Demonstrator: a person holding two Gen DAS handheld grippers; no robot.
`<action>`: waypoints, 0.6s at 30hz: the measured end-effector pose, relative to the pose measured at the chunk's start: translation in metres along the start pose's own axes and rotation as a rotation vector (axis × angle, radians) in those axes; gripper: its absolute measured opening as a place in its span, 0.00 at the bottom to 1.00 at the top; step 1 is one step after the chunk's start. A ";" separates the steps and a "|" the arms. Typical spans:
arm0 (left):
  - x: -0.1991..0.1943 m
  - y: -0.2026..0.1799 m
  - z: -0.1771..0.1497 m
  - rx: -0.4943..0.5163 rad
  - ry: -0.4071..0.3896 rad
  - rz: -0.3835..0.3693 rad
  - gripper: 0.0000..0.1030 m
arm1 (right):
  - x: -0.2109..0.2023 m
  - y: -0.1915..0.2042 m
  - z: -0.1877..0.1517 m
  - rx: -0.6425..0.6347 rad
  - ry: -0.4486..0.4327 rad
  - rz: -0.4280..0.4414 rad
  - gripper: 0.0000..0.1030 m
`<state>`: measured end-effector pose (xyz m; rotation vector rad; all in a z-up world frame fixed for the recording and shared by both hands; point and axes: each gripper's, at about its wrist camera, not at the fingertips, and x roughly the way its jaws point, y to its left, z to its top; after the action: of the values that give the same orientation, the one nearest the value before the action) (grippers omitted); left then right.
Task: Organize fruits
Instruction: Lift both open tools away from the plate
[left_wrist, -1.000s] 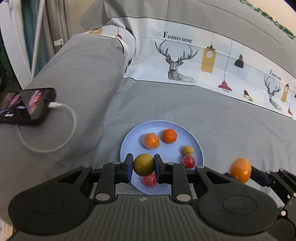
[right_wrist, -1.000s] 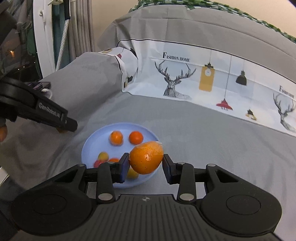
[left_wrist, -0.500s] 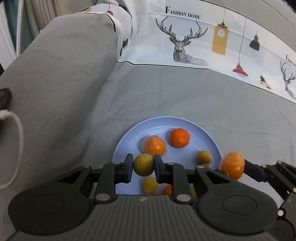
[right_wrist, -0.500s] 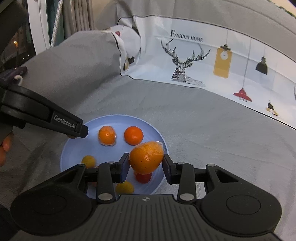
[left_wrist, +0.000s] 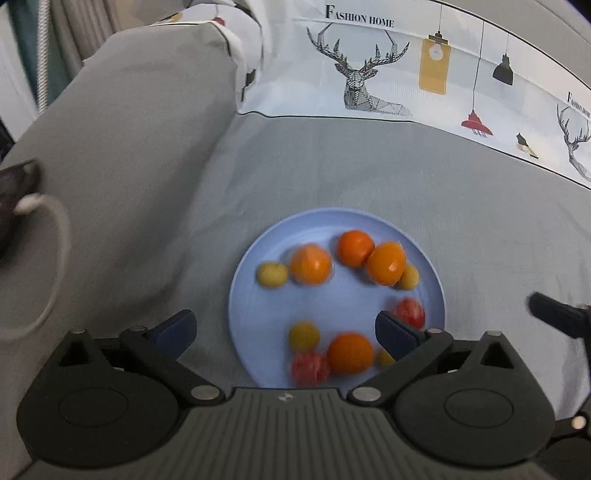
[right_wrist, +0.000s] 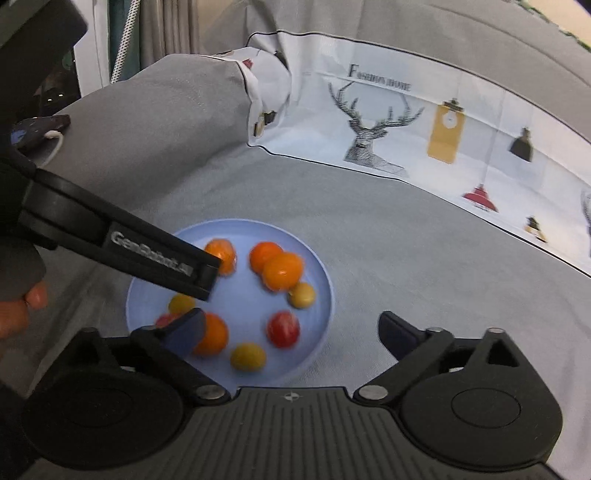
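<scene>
Now both grippers are hanging over the grey bedspread (left_wrist: 369, 177), and their jaws have just been opening wide. The left gripper (left_wrist: 284, 328) is standing fully spread with nothing pressed between its blue pads (left_wrist: 388, 332); only fruit lying on the plate shows in the gap. The right gripper (right_wrist: 291, 328) is gaping just as wide, gripping nothing, its left pad crossing in front of an orange at the plate's near edge.

The blue plate (left_wrist: 258, 295) is sitting flat on the bedspread, and it is holding all the fruit. In the left wrist view, three oranges are lining its far side: one (left_wrist: 310, 265) blurred, the next (left_wrist: 355, 248) touching a larger one (left_wrist: 386, 262). A fourth orange (left_wrist: 350, 352) is resting at the near rim beside a red tomato (left_wrist: 309, 368). Another red tomato (left_wrist: 410, 312) is lying at the right. Small yellow fruits are dotting the plate, one (left_wrist: 272, 274) at the left just beside the blurred orange, one (left_wrist: 303, 335) near the front.
</scene>
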<state>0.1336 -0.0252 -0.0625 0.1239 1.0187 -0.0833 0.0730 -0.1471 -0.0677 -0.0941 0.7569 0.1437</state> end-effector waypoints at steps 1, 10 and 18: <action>-0.007 0.000 -0.005 -0.003 -0.001 0.005 1.00 | -0.008 -0.001 -0.003 0.010 -0.004 -0.010 0.99; -0.067 0.003 -0.053 -0.022 -0.037 0.032 1.00 | -0.079 -0.001 -0.033 0.071 -0.059 -0.063 0.99; -0.101 -0.005 -0.077 0.008 -0.083 0.049 1.00 | -0.118 -0.003 -0.054 0.116 -0.100 -0.077 0.99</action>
<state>0.0149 -0.0182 -0.0166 0.1512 0.9322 -0.0474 -0.0476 -0.1682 -0.0249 -0.0055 0.6594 0.0303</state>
